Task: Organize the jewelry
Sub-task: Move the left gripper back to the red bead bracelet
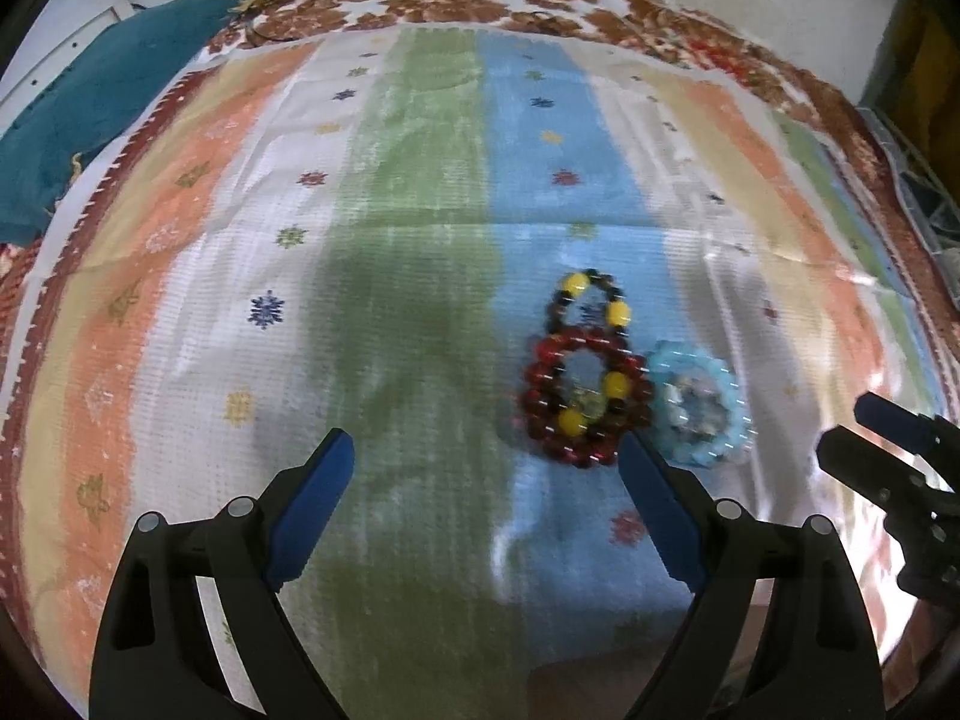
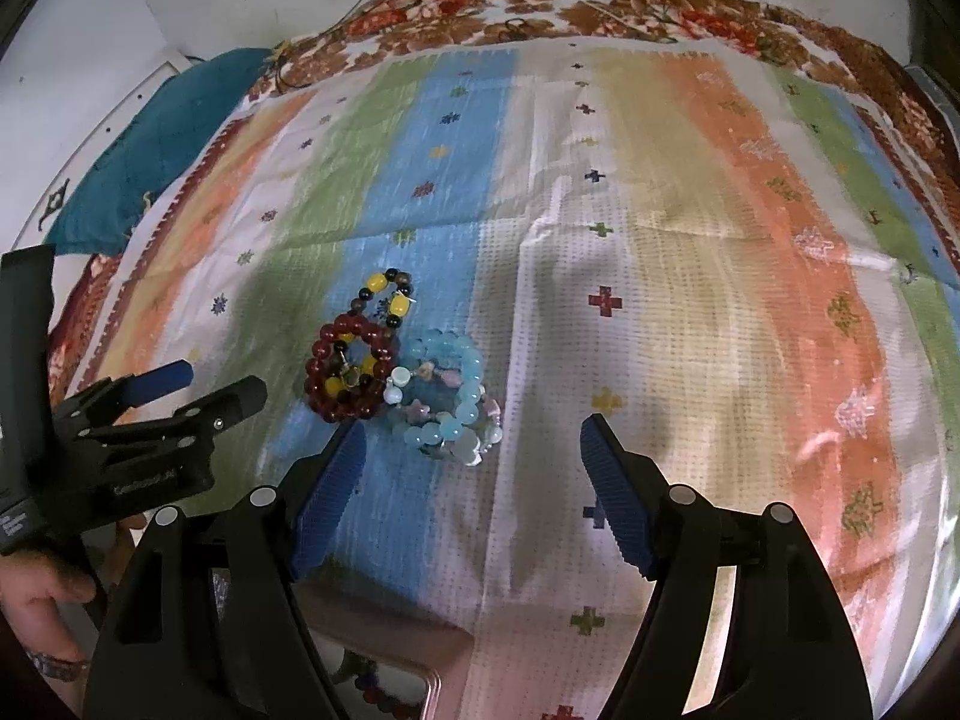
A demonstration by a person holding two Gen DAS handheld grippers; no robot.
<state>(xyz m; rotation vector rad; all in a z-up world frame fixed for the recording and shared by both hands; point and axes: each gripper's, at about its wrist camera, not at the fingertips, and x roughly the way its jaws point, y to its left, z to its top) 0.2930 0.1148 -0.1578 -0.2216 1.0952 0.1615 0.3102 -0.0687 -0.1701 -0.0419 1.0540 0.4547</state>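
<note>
A dark red bead bracelet [image 1: 585,399] lies on the striped cloth over a black-and-yellow bead bracelet [image 1: 591,300]; pale blue bead bracelets [image 1: 699,411] touch its right side. My left gripper [image 1: 486,456] is open and empty, its right finger tip just in front of the red bracelet. In the right wrist view the red bracelet [image 2: 348,372], the black-and-yellow one [image 2: 387,294] and the blue pile [image 2: 447,405] lie just ahead of my open, empty right gripper [image 2: 474,444]. The left gripper [image 2: 198,396] shows at the left there.
A striped cloth [image 2: 660,240] covers a floral blanket [image 2: 540,6]. A teal cloth [image 1: 90,108] lies at the far left. A pink box rim [image 2: 420,678] with beads inside shows at the near edge under the right gripper. The right gripper [image 1: 900,456] shows at right.
</note>
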